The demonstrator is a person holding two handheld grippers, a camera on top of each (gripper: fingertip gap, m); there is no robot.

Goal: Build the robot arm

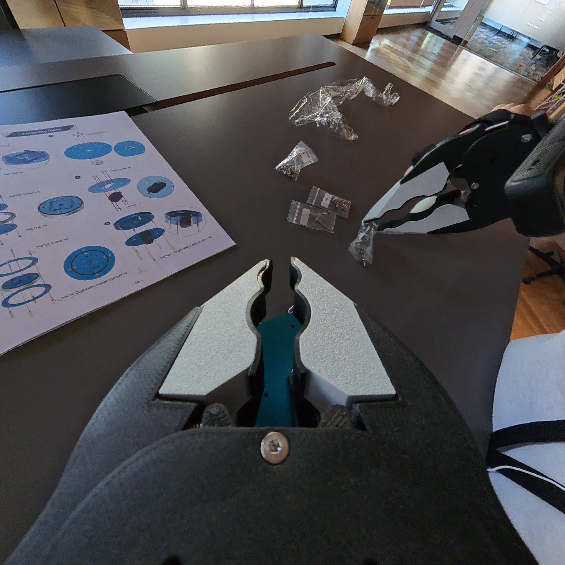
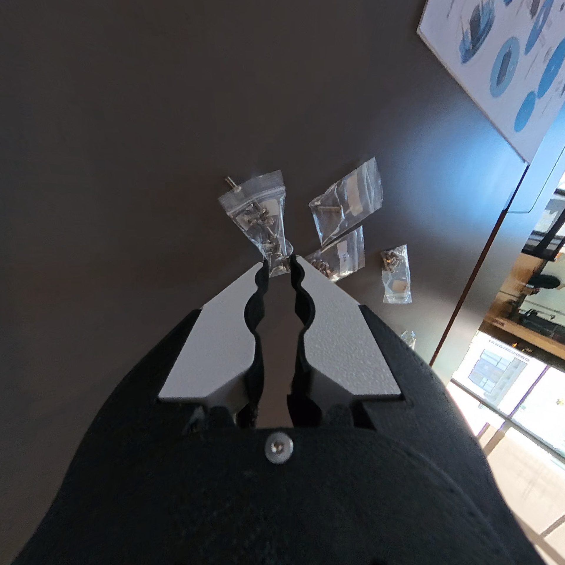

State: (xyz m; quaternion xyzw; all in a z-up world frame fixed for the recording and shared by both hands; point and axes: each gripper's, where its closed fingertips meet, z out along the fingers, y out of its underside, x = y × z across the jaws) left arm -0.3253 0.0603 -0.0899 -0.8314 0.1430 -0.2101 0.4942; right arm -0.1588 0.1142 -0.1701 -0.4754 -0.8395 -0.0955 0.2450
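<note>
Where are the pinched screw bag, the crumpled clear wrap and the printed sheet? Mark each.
pinched screw bag [image 2: 260, 217]: right wrist view, bag's middle.
crumpled clear wrap [image 1: 327, 107]: left wrist view, its bulk.
printed sheet [image 1: 101, 220]: left wrist view, page middle.

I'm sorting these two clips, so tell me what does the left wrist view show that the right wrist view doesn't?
Only the left wrist view: a teal plate between the left tongs, and crumpled clear wrap. Only the right wrist view: the held screw bag's zip end, one screw poking out. Both: the right tongs pinching that bag, three other small bags, the printed sheet, the dark table.
</note>
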